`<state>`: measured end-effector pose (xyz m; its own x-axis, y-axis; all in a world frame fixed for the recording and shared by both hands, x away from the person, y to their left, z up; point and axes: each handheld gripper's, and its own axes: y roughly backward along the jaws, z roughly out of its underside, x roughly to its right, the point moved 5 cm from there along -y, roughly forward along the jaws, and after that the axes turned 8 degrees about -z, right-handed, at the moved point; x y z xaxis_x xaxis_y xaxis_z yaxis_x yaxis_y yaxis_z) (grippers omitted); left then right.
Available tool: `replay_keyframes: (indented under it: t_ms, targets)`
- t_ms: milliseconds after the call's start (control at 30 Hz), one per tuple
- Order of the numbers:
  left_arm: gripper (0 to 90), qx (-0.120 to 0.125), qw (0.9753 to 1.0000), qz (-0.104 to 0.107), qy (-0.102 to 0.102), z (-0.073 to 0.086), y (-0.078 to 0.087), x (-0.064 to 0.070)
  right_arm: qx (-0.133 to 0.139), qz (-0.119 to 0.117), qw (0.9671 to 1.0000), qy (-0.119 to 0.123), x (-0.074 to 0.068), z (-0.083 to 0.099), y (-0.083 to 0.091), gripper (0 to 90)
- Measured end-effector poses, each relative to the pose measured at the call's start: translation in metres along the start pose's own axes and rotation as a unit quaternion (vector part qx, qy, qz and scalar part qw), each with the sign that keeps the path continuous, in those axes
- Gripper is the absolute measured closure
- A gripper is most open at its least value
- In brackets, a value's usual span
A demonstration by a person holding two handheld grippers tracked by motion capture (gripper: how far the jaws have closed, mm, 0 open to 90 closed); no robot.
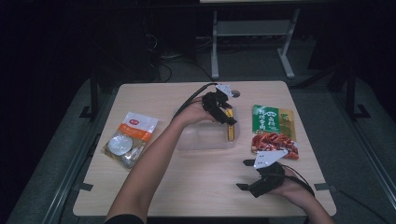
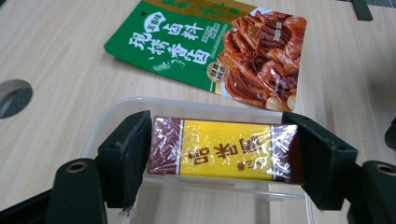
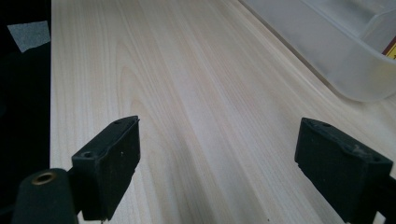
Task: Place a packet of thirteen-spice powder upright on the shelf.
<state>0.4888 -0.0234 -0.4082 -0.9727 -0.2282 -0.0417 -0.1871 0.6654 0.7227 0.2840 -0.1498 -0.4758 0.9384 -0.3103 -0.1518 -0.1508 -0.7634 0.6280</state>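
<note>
left gripper [image 2: 219, 156] clamping yellow packet [image 2: 224, 150], over container [image 2: 196, 109]

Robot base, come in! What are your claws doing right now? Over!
Left gripper shut on yellow-brown packet, over clear tub. Right gripper open, empty, above table. Nothing blocking.

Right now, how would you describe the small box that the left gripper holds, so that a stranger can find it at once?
On the wooden table, look at the clear plastic container in the middle. Over its right end, the left gripper clamps a small box by its two short ends. Unlike the flat green pouch and the orange-and-white pouch on either side, it is a rigid block, yellow with dark red ends.
</note>
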Motion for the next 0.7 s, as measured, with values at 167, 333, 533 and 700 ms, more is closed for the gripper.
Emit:
replay_keyframes:
  t_ms: [167,333,533,700]
  targets:
    - [22.7,0.011,0.9999,-0.002,-0.002,-0.004,0.011,0.003,0.001,0.0,1.0,-0.001,0.001,0.0,0.0,13.9]
    - [19.5,0.027,0.9996,-0.009,0.001,-0.008,0.029,0.006,-0.001,-0.001,1.0,0.004,0.001,0.0,-0.001,13.9]
    - [19.6,0.042,0.9987,-0.022,0.015,0.004,0.057,0.013,-0.005,0.001,1.0,-0.001,0.002,0.001,-0.003,13.9]
    - [19.6,0.042,0.9982,-0.033,0.027,0.019,0.075,0.019,-0.006,0.004,1.0,-0.002,0.004,0.001,-0.002,13.9]
